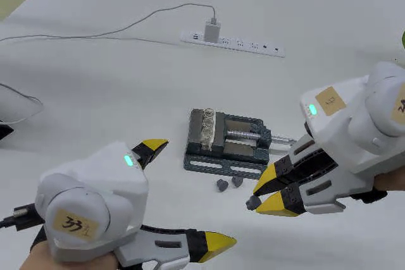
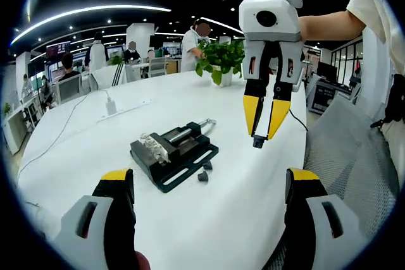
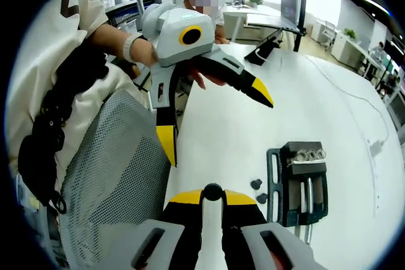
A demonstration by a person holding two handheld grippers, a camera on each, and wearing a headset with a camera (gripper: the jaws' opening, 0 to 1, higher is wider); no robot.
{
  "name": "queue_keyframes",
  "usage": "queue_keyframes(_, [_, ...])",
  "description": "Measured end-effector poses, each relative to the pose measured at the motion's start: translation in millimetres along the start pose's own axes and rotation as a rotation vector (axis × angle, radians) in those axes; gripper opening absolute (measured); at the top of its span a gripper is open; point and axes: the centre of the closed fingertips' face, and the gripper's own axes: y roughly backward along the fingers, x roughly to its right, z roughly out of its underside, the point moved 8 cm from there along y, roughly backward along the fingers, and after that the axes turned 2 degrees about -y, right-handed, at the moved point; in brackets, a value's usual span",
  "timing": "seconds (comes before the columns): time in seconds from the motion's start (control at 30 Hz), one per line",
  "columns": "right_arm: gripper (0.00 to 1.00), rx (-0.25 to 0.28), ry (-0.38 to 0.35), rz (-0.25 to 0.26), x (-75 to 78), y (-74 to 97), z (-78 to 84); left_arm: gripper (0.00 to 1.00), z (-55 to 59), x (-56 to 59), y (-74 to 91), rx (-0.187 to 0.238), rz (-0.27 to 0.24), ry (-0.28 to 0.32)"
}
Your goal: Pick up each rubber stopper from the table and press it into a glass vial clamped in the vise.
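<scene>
A dark vise point(image 1: 224, 142) stands mid-table with several glass vials point(image 1: 207, 128) clamped in it. Two dark rubber stoppers point(image 1: 222, 185) point(image 1: 237, 181) lie just in front of it. My right gripper point(image 1: 256, 202) hovers to their right, shut on a third stopper point(image 1: 252, 203); its own view shows that stopper point(image 3: 212, 191) pinched at the tips. My left gripper point(image 1: 190, 195) is at the lower left, open and holding nothing. The left gripper view shows the vise point(image 2: 174, 150), the loose stoppers point(image 2: 204, 176) and the right gripper point(image 2: 261, 137) above the table.
A white power strip point(image 1: 234, 42) with a charger and a cable lies at the back of the table. A potted plant point(image 2: 221, 55) stands at the far end. A mesh chair point(image 3: 107, 175) is beside the table edge. People stand in the background.
</scene>
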Motion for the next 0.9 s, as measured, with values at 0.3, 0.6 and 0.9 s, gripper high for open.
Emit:
queue_keyframes(0.3, [0.05,-0.022,0.031,0.011,21.6,1.2,-7.3,0.99,8.6,-5.5,5.6,-0.027,-0.025,0.021])
queue_keyframes(0.6, [0.05,-0.065,0.064,0.039,59.7,4.0,-14.6,0.99,12.3,-12.4,11.7,-0.028,-0.056,0.041])
queue_keyframes(0.9, [0.05,-0.117,0.101,0.054,89.7,2.1,-23.3,0.99,15.2,-16.4,14.2,-0.03,-0.078,0.06])
